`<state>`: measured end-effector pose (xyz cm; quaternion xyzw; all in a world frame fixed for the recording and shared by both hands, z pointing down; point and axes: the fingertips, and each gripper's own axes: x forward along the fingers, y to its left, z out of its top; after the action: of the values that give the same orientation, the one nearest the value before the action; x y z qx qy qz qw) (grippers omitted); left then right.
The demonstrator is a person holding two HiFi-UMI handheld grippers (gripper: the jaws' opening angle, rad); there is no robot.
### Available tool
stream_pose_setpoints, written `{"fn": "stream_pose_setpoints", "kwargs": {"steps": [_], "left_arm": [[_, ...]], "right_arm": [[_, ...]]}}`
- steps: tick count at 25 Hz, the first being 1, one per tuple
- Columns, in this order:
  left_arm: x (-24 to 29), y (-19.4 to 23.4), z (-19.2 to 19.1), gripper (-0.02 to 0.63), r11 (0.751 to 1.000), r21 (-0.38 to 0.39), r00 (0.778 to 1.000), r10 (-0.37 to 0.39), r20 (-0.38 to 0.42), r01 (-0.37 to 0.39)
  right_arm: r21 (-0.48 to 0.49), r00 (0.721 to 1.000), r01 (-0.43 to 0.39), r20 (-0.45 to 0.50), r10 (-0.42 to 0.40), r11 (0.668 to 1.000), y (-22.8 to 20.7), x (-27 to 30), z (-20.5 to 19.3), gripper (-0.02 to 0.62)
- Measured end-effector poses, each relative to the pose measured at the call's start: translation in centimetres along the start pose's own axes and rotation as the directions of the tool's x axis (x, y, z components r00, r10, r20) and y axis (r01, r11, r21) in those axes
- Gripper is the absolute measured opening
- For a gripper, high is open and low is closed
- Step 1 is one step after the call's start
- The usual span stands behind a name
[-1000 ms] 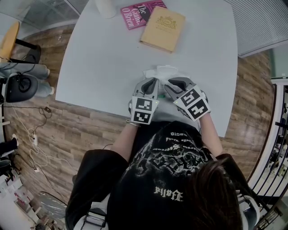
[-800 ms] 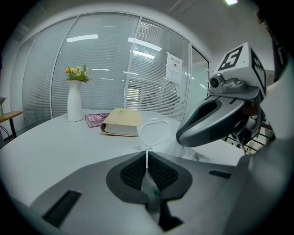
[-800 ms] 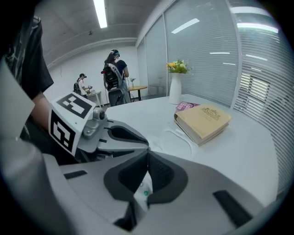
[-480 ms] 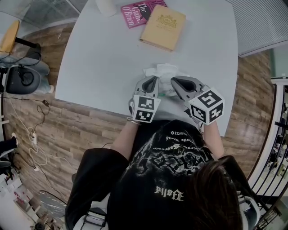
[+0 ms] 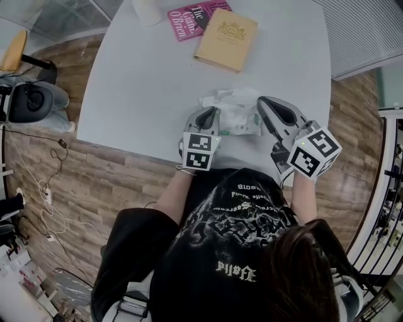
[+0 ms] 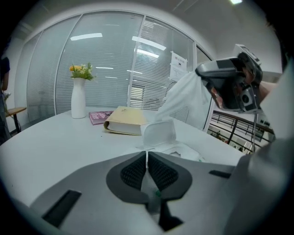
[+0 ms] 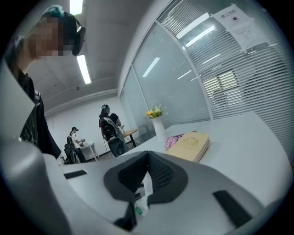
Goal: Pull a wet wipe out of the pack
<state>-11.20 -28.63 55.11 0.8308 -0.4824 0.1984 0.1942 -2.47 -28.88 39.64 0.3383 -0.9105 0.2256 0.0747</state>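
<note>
The wet wipe pack [image 5: 240, 123] lies on the white table [image 5: 138, 82] near its front edge, with its lid [image 6: 159, 133] flipped up. My left gripper [image 5: 214, 114] is shut on the pack's left end, its jaws [image 6: 147, 158] pressed onto a thin white edge. To the right, my right gripper [image 5: 261, 103] is raised and shut on a white wipe [image 5: 243, 95]. In the left gripper view the wipe [image 6: 183, 98] stretches from the pack up to the right gripper [image 6: 202, 73]. A white strip shows between the right jaws [image 7: 148, 176].
A tan book [image 5: 228, 39] and a pink book [image 5: 192, 16] lie at the table's far side beside a white vase [image 6: 78, 98] with flowers. An office chair [image 5: 28, 113] and cables are on the wood floor to the left. People stand far behind [image 7: 110, 128].
My right gripper has swung out to the right and up, away from the left one, drawing the wipe out of the pack. The left gripper has stayed on the pack.
</note>
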Motion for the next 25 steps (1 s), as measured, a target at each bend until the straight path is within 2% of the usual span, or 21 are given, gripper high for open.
{"fn": "stream_pose_setpoints", "kwargs": {"steps": [4,8,12,16,20,25], "left_arm": [[-0.6,0.8,1.3,0.014,0.998,-0.069,0.998,0.012,0.055,-0.009],[-2.3,0.9,4.1,0.014,0.996,-0.088,0.987,0.009,0.158,0.005],[-4.6,1.5,7.2,0.014,0.991,-0.13,0.964,0.026,0.263,0.009],[-6.6,1.5,9.8,0.014,0.995,-0.103,0.938,0.045,0.343,-0.01],[-7.5,1.3,10.8,0.014,0.998,-0.047,0.929,0.047,0.367,-0.032],[-7.9,1.1,10.6,0.014,0.998,-0.051,0.928,0.052,0.368,-0.036]], "right_arm": [[0.024,0.994,0.06,0.086,-0.062,0.998,-1.4,-2.1,1.3,0.0],[0.031,0.974,0.19,0.123,-0.192,0.981,-3.8,-4.0,0.5,0.0],[-0.017,0.928,0.354,0.127,-0.349,0.935,-5.7,-5.5,-1.1,0.0],[-0.109,0.877,0.479,0.108,-0.468,0.871,-6.7,-6.1,-3.4,0.0],[-0.127,0.848,0.53,0.084,-0.523,0.838,-7.1,-6.5,-5.4,0.0],[-0.129,0.832,0.554,0.108,-0.544,0.822,-7.2,-7.0,-5.1,0.0]]}}
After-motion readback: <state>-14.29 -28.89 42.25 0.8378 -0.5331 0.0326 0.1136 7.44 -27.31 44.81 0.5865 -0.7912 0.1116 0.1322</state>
